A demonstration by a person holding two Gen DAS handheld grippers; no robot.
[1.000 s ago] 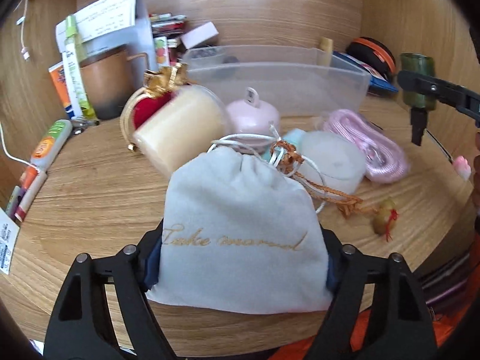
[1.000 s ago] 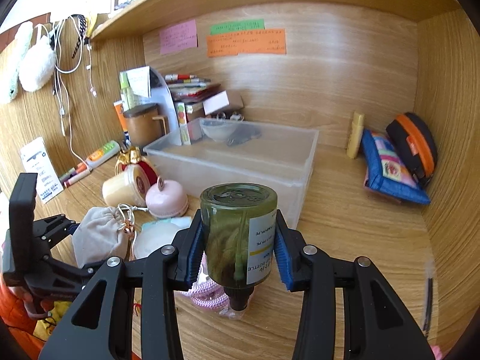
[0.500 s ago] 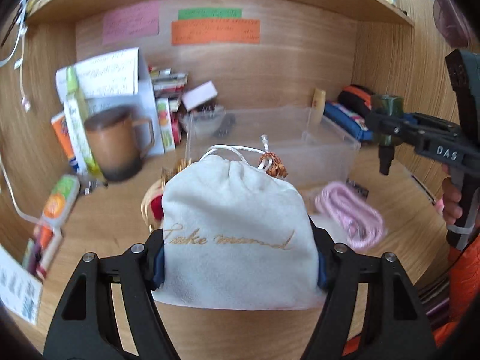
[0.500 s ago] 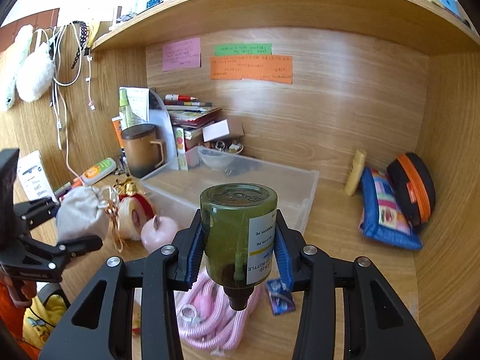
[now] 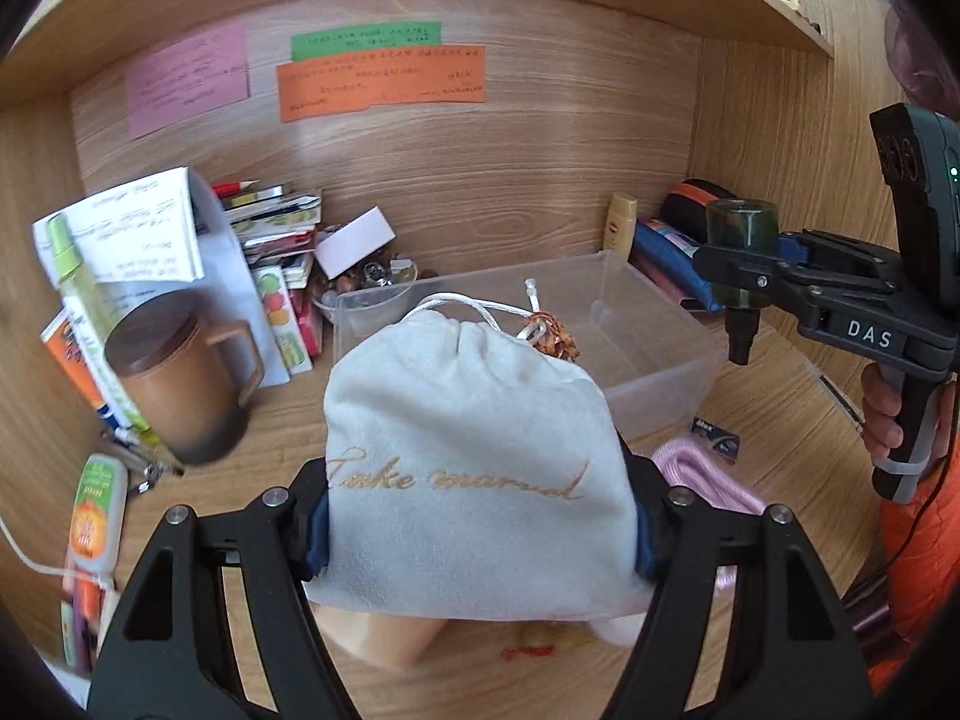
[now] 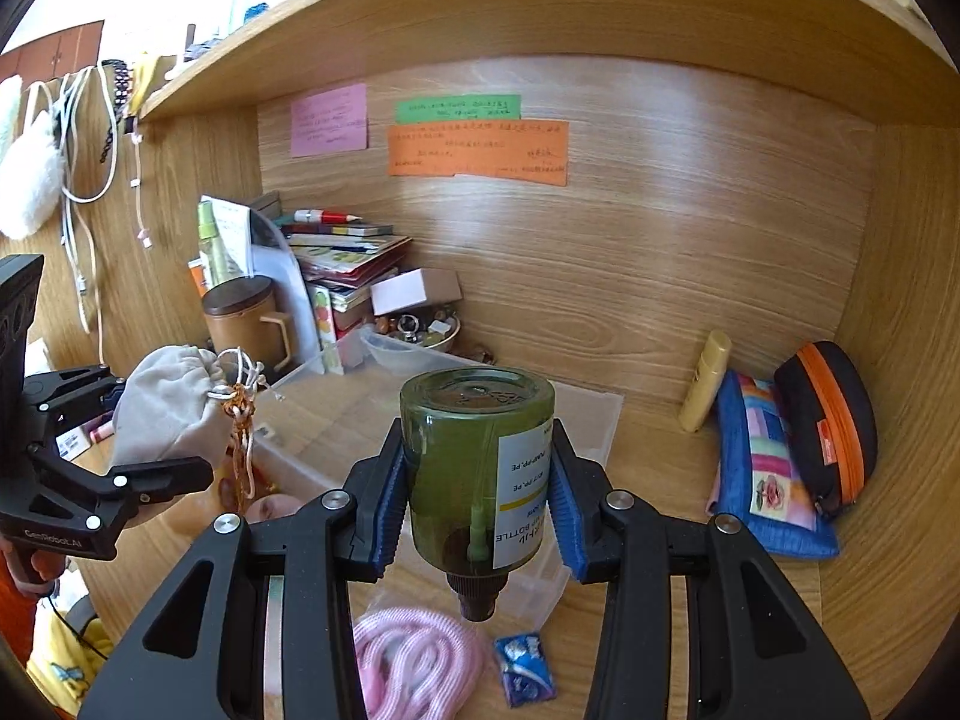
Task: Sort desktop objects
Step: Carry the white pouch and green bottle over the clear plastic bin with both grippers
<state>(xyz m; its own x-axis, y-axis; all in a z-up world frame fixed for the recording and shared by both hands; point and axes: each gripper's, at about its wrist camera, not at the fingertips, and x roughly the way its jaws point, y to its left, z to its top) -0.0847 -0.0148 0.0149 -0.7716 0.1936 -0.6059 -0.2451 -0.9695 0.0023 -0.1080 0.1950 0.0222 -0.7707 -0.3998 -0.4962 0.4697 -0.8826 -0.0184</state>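
**Both grippers loaded above the clear bin**

Left wrist view: the left gripper clenched the grey drawstring pouch, lifted before the clear plastic bin; its dangling cord could snag the rim.

Right wrist view: the right gripper clamped the green bottle cap-down over the surface's middle; smooth plastic might slip.

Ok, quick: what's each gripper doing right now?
Left gripper: shut on the drawstring pouch.
Right gripper: shut on the green bottle.
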